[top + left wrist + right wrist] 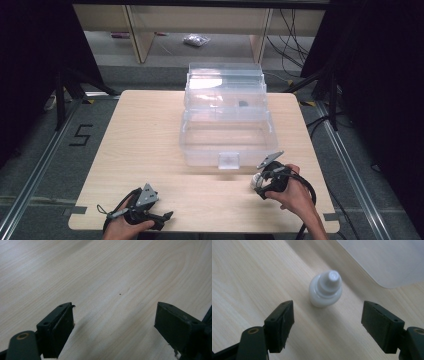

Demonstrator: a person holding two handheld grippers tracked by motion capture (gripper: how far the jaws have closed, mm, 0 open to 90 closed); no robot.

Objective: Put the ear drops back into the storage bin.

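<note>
As it stands upright, small white bottle [325, 290], nozzle cap

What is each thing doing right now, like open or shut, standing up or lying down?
Clear plastic box: lid open and tipped back, on the table.
Small white bottle: upright, cap on, on the table beside the box, not held.
Right gripper: open, fingers apart on either side of the bottle, not touching it.
Left gripper: open, holding nothing, just above bare table.
</note>
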